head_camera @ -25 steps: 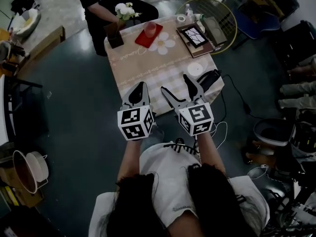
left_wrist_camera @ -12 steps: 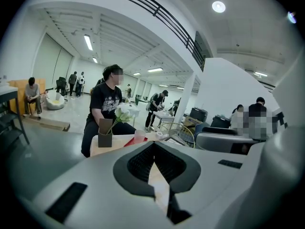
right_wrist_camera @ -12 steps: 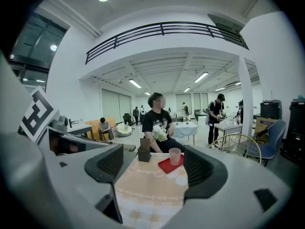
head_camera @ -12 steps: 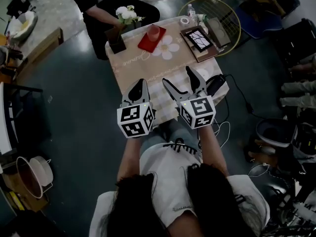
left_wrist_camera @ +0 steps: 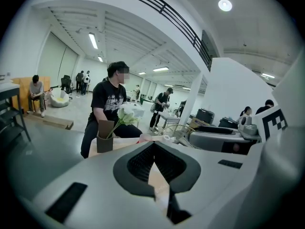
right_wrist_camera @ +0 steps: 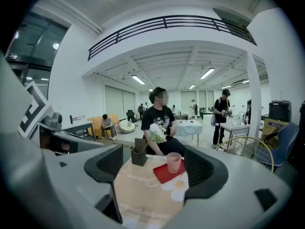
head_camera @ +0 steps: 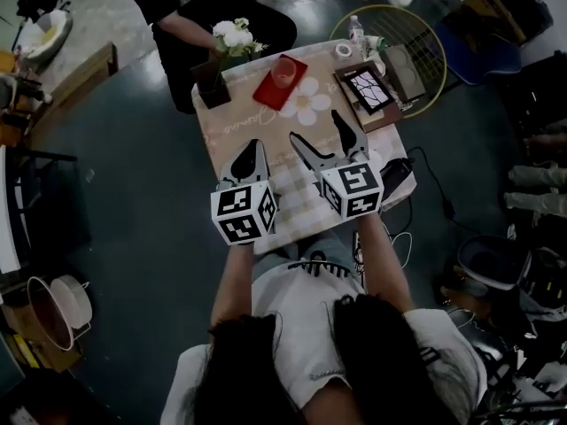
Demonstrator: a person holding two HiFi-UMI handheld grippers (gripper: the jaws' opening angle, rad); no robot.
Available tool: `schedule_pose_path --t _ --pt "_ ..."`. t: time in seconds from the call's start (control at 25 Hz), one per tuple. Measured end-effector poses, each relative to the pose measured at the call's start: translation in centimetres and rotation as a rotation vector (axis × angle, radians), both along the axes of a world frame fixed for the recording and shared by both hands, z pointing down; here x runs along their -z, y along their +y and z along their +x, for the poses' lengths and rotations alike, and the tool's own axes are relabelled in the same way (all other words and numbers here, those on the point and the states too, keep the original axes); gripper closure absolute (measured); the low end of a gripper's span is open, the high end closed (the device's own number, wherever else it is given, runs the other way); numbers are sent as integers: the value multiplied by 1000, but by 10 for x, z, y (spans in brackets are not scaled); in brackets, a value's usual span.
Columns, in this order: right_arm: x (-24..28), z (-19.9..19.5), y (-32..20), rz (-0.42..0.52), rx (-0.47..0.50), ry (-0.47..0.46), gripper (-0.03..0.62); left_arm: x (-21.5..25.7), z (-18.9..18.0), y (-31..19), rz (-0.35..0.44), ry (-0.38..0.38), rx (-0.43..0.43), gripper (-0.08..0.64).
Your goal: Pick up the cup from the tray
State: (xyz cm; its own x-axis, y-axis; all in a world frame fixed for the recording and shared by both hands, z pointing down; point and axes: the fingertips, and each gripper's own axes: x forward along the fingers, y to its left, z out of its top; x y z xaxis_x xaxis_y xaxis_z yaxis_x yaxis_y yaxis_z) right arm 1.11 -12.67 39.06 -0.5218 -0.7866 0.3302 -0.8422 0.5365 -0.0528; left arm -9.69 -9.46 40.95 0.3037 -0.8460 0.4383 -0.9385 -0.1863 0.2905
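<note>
A pink cup (head_camera: 284, 69) stands upright on a red tray (head_camera: 273, 90) at the far side of the cloth-covered table (head_camera: 239, 131). My right gripper (head_camera: 317, 131) hovers over the table's near half, open, with nothing between its jaws. In the right gripper view the cup (right_wrist_camera: 174, 162) and the tray (right_wrist_camera: 167, 173) lie ahead, well beyond the open right gripper (right_wrist_camera: 155, 170). My left gripper (head_camera: 251, 150) hangs beside the right one, shut and empty. In the left gripper view the left gripper (left_wrist_camera: 154, 146) shows its jaws meeting at the tips.
A dark vase (head_camera: 211, 76) with white flowers (head_camera: 234, 34) stands left of the tray, and a person in black sits behind it. On the right are a daisy-shaped mat (head_camera: 308, 103), a framed picture (head_camera: 370, 88), a tape roll (head_camera: 343, 50) and a bottle (head_camera: 356, 28). A round wire chair (head_camera: 423, 27) stands beyond.
Both grippers have moved forward over the table, so the cup and tray are nearer to them. The right jaws stay wide and the left stay closed.
</note>
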Motion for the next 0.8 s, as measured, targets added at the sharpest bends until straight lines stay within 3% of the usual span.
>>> schedule_pose_path --t 0.16,0.36,0.64,0.8 --pt "-16 -8 -37 15 42 77 209 -8 -3 -28 -17 -9 46 554" --pt "-40 -16 -82 -32 58 54 209 -30 -4 -58 -63 -18 66 554" --pt "-85 -20 -141 -66 104 96 207 -63 -7 -103 -112 -25 101 554" --pt "-111 -24 -167 -84 123 111 155 -78 -4 -119 -142 -22 117 554"
